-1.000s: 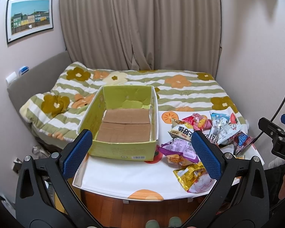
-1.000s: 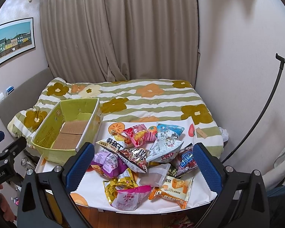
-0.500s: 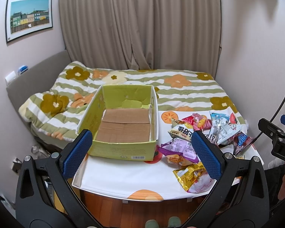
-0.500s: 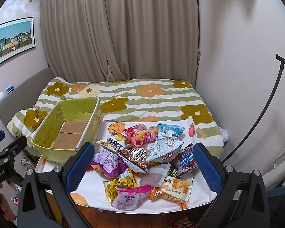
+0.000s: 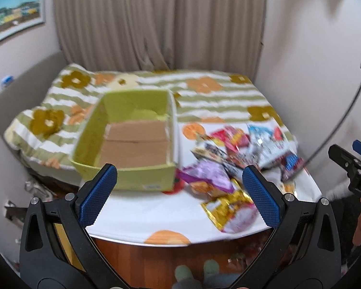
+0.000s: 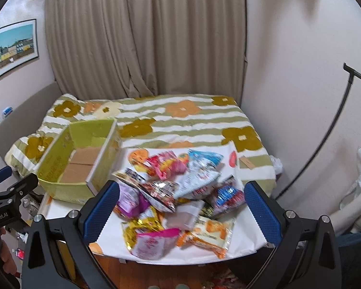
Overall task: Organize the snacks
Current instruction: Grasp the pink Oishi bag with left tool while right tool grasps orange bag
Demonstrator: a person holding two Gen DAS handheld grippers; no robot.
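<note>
**Snack sort yet to begin: box empty, pile untouched**

Beyond the bed (image 6: 192, 120), a cloth-covered bench (image 5: 142, 216) carries a green box (image 5: 130, 139) at left, its cardboard floor bare. The snacks (image 6: 178, 192), a heap of bright packets, lie just beside it at right; none appears to be in the box, so the whole job looks undone. Left tongs (image 5: 178, 192) hang spread wide facing box and pile, gripping nothing; right tongs (image 6: 180, 207) gape above the heap, equally empty.
</note>
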